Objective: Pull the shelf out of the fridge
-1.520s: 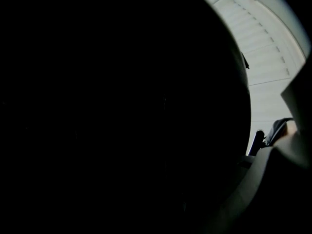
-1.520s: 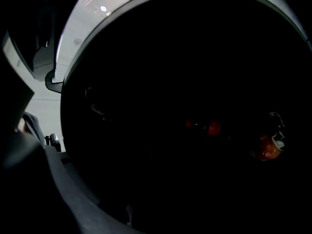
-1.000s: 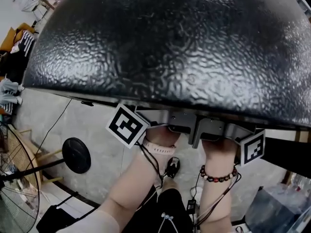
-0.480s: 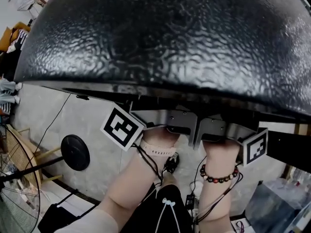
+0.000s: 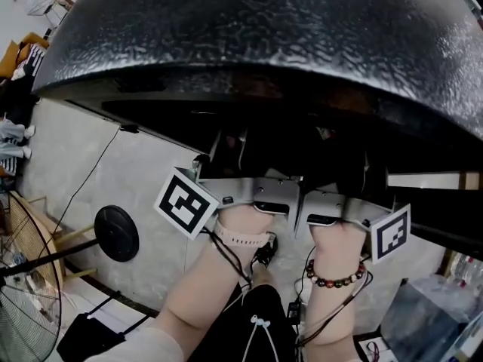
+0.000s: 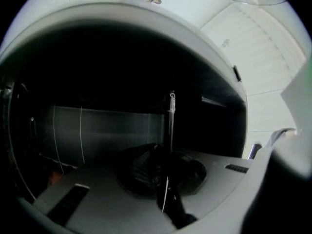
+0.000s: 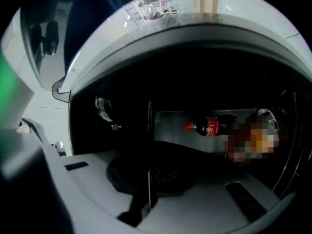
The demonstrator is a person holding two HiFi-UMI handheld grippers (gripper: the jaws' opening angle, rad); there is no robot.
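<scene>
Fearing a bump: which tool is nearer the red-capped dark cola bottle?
Right. The cola bottle lies right of the right tool, the left tool farther left. Both tools' jaws have just been closing, nothing clearly between them.

No text, brand or number is legible. The red label (image 7: pixel 212 127) on the dark plastic bottle (image 7: pixel 229 122) is too small to read. The black-and-white square markers (image 5: pixel 188 202) carry patterns only.
</scene>
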